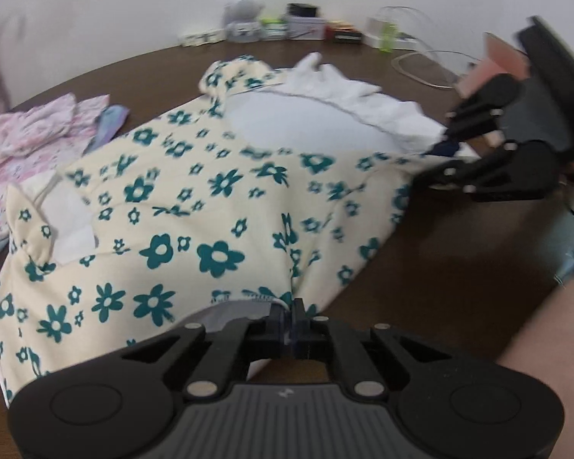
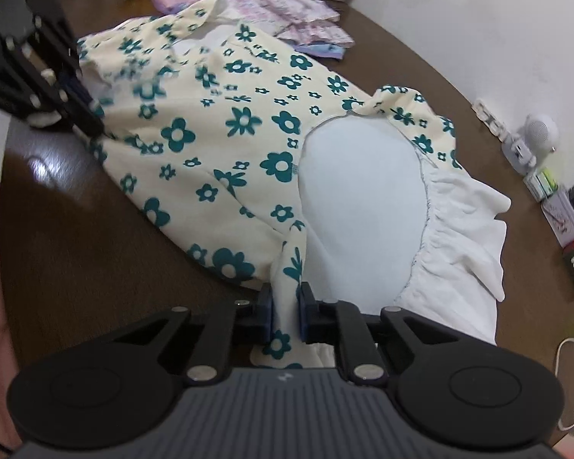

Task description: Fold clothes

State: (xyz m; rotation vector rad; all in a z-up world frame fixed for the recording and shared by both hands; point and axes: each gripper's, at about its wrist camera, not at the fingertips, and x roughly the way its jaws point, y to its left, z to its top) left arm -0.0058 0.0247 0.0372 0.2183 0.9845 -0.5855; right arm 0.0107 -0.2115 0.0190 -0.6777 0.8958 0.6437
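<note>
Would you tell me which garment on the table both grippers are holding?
The cream garment with teal flowers, pinched by left gripper and right gripper; the pink-patterned clothes lie untouched.

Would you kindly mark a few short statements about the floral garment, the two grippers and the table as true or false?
1. The left gripper is shut on the floral garment. True.
2. The right gripper hangs open above the cloth. False: it is shut on a fold of the garment.
3. The garment has green flowers on cream with a white ruffled collar. True.
4. The table is white. False: it is dark brown wood.
5. Pink patterned clothes lie beyond the garment. True.
</note>
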